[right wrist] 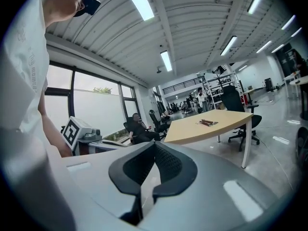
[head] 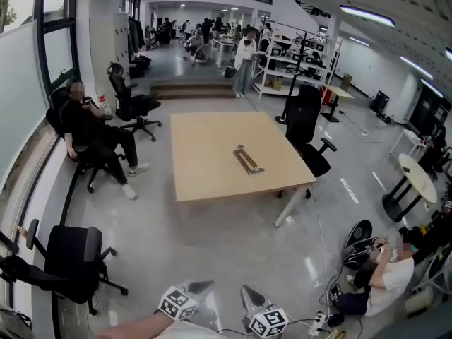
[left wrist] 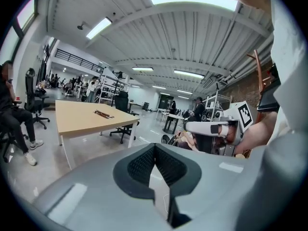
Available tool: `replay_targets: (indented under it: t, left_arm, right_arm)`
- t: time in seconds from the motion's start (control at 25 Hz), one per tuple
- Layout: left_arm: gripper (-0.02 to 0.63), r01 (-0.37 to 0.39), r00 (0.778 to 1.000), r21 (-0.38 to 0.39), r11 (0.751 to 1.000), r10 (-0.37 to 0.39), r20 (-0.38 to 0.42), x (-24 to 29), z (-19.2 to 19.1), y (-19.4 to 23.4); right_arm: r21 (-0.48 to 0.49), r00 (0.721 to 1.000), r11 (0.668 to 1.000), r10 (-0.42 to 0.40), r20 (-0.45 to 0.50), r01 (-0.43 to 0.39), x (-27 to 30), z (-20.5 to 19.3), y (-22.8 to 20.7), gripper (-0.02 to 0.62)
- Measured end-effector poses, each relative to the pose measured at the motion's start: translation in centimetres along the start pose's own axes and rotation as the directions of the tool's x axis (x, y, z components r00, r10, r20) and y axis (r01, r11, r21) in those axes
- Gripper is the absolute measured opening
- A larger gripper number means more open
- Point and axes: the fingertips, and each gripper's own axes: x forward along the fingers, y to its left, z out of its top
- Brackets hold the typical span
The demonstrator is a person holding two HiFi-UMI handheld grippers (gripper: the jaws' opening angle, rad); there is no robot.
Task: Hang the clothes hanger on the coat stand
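Left gripper [head: 205, 285], right gripper [head: 246, 291]: closed, empty | hangers [head: 248, 160] on table [head: 205, 162], well apart | chair [head: 308, 127] beside table

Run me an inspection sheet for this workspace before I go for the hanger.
Surface: wooden table, bare apart from the hangers.
Job's things: clothes hangers lying flat mid-table, count unclear.
Clutter: nothing seen.
Grippers: left gripper and right gripper both shut, empty, away from the table.
Cables: power strip and cables on the floor, right side.
Surroundings: office chairs, a seated person, another person on the floor.
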Motion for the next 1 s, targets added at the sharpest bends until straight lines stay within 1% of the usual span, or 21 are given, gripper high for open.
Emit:
replay_targets:
  t: [0.16,0.28,0.52,0.64,0.8,1.0]
  left_arm:
    - [0.002,0.025,0.999,-0.006,1.0,-0.025,0.02,2.1,2.2,3.8]
    - [0.002,0.041,0.999,-0.009,0.999,-0.041,0.015,3.2,3.1,6.7]
    - [0.002,0.056,0.998,-0.001,0.998,-0.056,0.016,4.5,4.7,11.7]
    - [0.002,0.062,0.998,-0.006,0.998,-0.062,0.01,4.9,4.4,13.9]
    - [0.002,0.046,0.999,-0.011,0.999,-0.046,-0.007,5.3,4.6,16.0]
    - [0.002,0.03,0.999,-0.026,0.999,-0.03,-0.014,7.2,5.2,17.0]
  right_arm:
    - [0.005,0.999,0.999,-0.043,-0.01,0.043,3.8,1.1,-2.0,0.014]
    - [0.018,0.997,0.997,-0.072,-0.012,0.072,6.5,1.8,-3.2,0.014]
    - [0.005,0.995,0.996,-0.093,-0.021,0.093,11.4,2.4,-4.8,0.014]
    - [-0.003,0.994,0.995,-0.102,-0.029,0.102,13.5,3.0,-5.4,0.014]
    - [0.0,0.995,0.996,-0.092,-0.03,0.092,15.5,3.4,-5.9,0.014]
    - [0.005,0.996,0.998,-0.065,-0.053,0.066,17.2,3.4,-7.6,0.014]
